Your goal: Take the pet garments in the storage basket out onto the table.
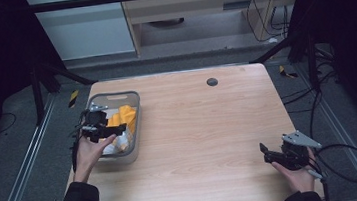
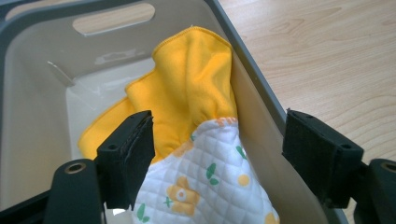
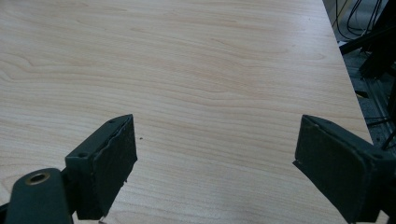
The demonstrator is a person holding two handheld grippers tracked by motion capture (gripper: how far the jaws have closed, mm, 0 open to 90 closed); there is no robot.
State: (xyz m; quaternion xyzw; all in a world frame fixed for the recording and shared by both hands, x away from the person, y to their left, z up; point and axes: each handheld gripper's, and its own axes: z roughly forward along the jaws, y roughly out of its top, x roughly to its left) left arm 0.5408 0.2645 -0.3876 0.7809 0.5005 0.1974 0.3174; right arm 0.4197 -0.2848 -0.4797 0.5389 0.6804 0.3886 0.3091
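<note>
While my left claw (image 2: 217, 149) hangs wide over the cloths (image 2: 196, 116) in the bin (image 2: 261, 88), I should dip lower, probably pinching the quilted one; my right claw (image 3: 215, 163) waits wide.

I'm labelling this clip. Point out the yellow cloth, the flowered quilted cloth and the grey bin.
yellow cloth (image 2: 191, 79), left gripper view, its raised fold.
flowered quilted cloth (image 2: 205, 182), left gripper view, its white middle.
grey bin (image 2: 42, 88), left gripper view, inner wall.
</note>
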